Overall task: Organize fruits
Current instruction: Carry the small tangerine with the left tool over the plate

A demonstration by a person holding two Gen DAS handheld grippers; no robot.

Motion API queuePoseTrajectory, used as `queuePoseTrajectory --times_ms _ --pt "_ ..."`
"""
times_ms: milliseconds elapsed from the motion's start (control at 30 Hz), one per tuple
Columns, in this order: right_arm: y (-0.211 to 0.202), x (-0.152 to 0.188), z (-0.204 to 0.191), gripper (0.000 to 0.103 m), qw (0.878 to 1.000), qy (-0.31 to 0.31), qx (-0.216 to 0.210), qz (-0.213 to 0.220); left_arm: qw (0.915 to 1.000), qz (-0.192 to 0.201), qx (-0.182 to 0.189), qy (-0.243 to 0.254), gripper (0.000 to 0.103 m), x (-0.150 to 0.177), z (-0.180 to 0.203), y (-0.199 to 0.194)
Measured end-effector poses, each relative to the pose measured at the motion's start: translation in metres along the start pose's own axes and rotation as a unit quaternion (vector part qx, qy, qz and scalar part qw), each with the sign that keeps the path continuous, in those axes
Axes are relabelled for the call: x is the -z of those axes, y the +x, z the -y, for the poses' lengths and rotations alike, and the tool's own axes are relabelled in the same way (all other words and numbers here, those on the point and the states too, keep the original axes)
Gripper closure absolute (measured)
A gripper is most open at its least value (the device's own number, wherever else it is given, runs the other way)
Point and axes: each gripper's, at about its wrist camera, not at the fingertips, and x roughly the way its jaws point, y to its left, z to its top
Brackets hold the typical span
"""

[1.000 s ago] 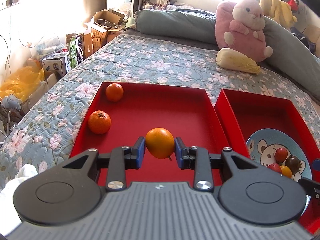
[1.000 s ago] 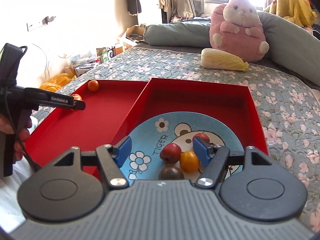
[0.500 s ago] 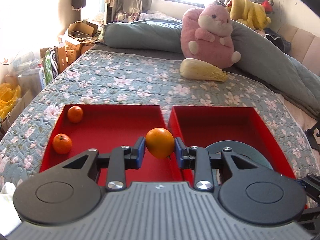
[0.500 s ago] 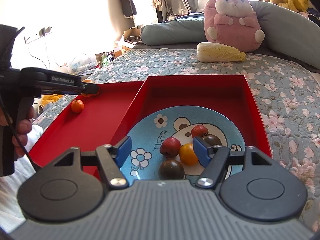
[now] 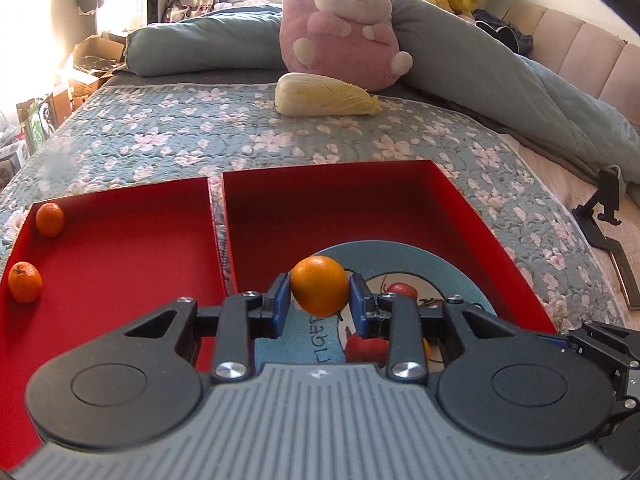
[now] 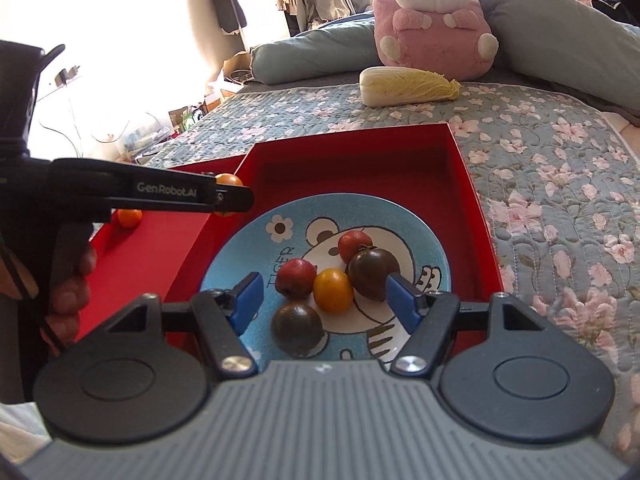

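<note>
We have the left claw (image 5: pixel 320 304) clamped on the round orange mandarin (image 5: pixel 319 291) above the blue bear-print plate (image 5: pixel 420 258); next we lower and release it, right claw (image 6: pixel 322 294) hanging wide.

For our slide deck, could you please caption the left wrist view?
Left gripper holds an orange above the blue plate in the right red tray.

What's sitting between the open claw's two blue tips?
Small tomatoes on the blue plate: a yellow one and a dark one lie between the right claw's tips, shown in the right wrist view.
</note>
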Motion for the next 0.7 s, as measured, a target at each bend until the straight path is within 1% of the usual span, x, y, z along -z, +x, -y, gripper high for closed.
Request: queuePoseTrajectory --times_ms 267,700 --pt "0.001 0.006 0.005 0.033 1.000 0.006 -0.003 -0.010 0.9998 -0.014 -0.007 0.012 0.066 0.007 0.008 0.022" --pt "0.005 0.007 0.005 0.033 1.000 0.009 -0.011 -0.016 0.9993 -0.029 -0.008 0.023 0.066 0.007 0.014 0.036"
